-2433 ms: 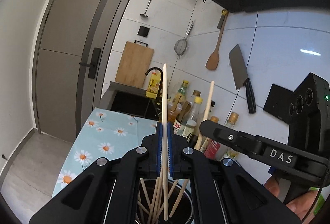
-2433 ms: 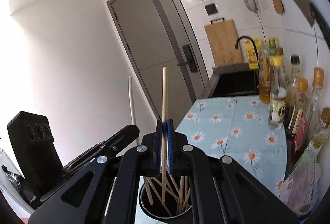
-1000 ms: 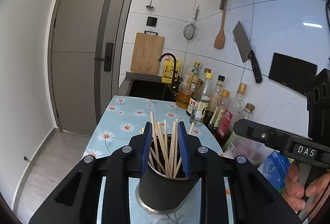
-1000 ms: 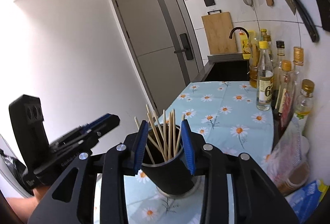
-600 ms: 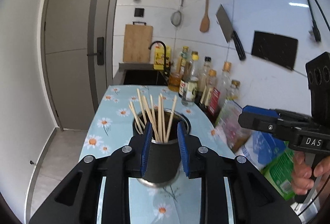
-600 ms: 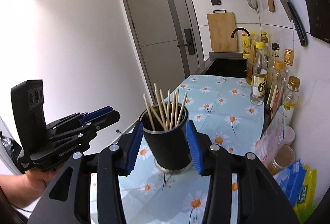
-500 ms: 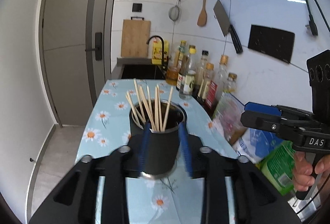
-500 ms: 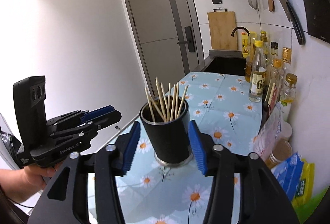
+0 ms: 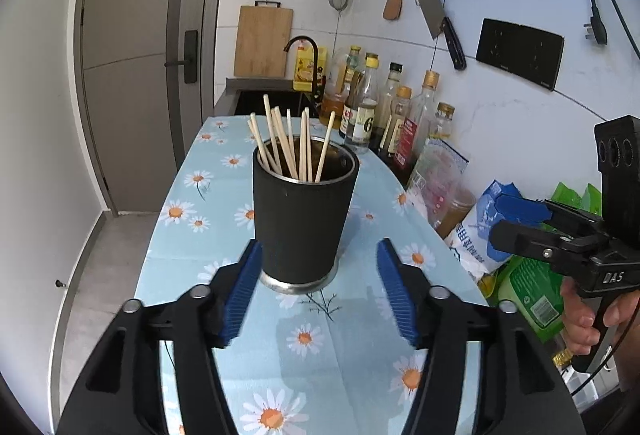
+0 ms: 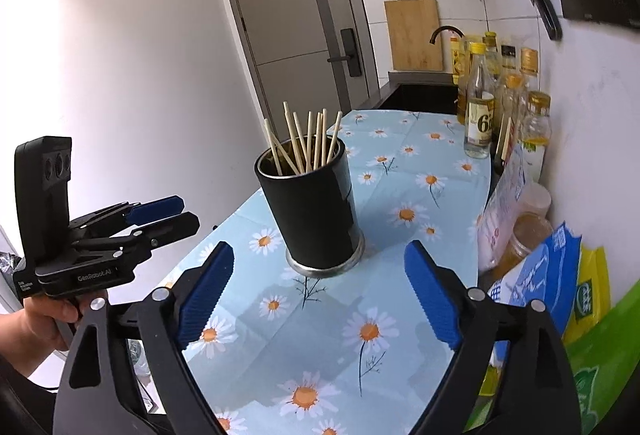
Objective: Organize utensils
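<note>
A black utensil cup (image 9: 305, 219) with a steel rim stands upright on the daisy tablecloth (image 9: 316, 351). Several wooden chopsticks (image 9: 288, 145) stand in it. My left gripper (image 9: 318, 293) is open and empty, just short of the cup's base. My right gripper (image 10: 316, 291) is open and empty, also a little back from the cup (image 10: 314, 211), where the chopsticks (image 10: 308, 141) show too. The right gripper shows at the right of the left wrist view (image 9: 520, 221), the left gripper at the left of the right wrist view (image 10: 168, 215).
Oil and sauce bottles (image 9: 384, 115) line the wall behind the cup. Food bags (image 9: 480, 231) and jars (image 10: 528, 219) crowd the right side. A sink (image 9: 272, 101) lies at the far end. A cleaver (image 9: 438, 19), spatula and strainer hang on the tiled wall. The table's left edge drops to the floor.
Both grippers let go of their chopsticks into the cup, opened wide and drew back and down from it. The cup now stands ahead of the jaws.
</note>
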A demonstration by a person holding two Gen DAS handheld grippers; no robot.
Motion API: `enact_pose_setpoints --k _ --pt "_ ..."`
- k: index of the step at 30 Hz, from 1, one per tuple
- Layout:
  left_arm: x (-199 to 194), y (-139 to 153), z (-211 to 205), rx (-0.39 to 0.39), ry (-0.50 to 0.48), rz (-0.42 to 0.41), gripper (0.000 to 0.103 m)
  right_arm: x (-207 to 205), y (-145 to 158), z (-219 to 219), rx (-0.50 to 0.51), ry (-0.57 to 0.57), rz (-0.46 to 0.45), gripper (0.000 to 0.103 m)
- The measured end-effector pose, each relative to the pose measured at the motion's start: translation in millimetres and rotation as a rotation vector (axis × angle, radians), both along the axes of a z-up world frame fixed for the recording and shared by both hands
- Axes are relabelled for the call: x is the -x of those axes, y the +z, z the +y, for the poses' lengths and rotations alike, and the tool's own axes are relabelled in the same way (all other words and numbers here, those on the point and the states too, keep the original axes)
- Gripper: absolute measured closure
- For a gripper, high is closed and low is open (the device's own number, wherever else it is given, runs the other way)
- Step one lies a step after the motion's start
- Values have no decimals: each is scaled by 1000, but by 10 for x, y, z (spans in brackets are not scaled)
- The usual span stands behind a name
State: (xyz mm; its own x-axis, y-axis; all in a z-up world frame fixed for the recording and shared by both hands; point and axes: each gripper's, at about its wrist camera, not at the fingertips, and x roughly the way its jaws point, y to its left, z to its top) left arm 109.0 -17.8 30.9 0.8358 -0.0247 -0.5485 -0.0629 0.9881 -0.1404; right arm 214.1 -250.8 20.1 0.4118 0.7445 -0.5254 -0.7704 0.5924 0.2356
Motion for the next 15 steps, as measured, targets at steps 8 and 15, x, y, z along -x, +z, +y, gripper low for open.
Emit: enact_pose_setpoints --k 8,15 --pt "-22 -221 9 12 14 76 19 117 -138 -14 48 -2 -13 5" --pt "30 -321 -44 -8 10 104 7 152 -294 99 86 26 18 5"
